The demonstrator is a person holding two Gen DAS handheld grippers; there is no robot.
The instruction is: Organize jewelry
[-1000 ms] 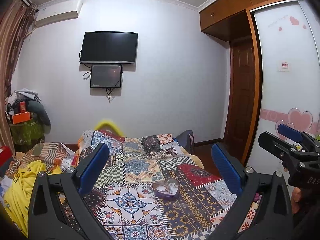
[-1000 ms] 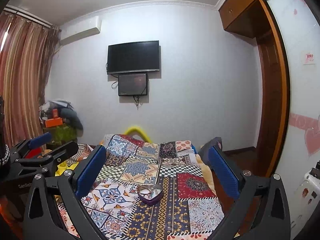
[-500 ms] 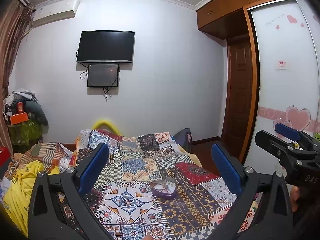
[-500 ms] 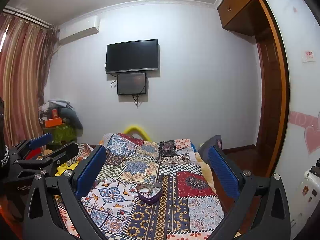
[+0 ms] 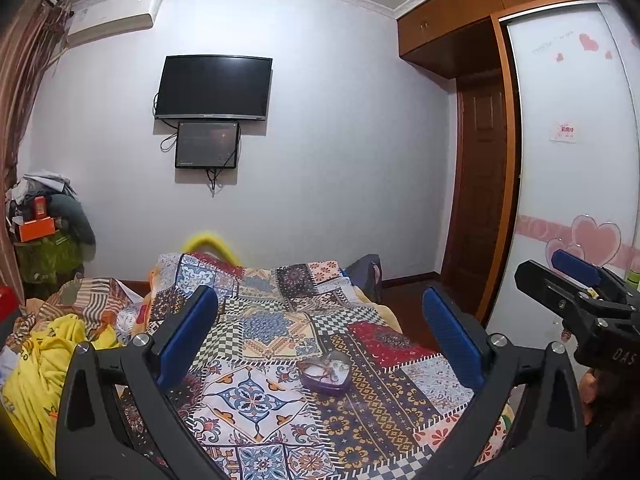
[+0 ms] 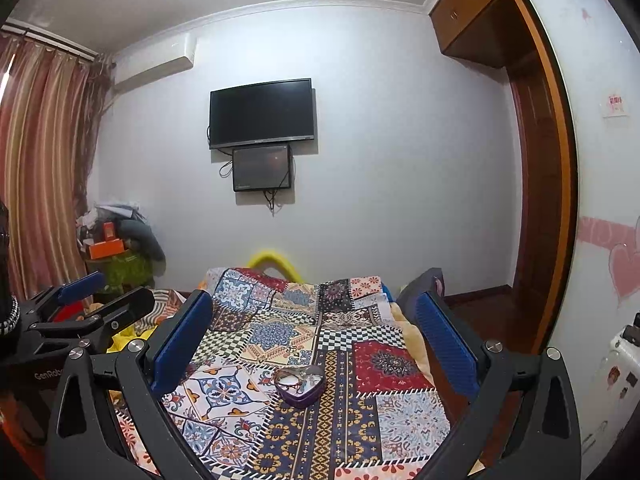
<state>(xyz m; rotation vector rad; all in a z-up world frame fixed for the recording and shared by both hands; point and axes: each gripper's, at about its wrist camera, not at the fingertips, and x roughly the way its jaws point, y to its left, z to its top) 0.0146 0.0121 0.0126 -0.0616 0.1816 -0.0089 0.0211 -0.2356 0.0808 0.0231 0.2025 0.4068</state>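
Note:
A purple heart-shaped jewelry box lies open on the patchwork bedspread, with jewelry inside. It also shows in the right wrist view. My left gripper is open and empty, held above the bed short of the box. My right gripper is open and empty too, above the bed and short of the box. The right gripper also shows at the right edge of the left wrist view. The left gripper shows at the left edge of the right wrist view.
A yellow garment and striped bedding lie left of the bedspread. A cluttered stand is at the far left wall. A wardrobe with pink hearts and a brown door are to the right. A TV hangs on the far wall.
Both views have shifted slightly, so the box sits a little differently between the fingers. Both grippers stay open and empty.

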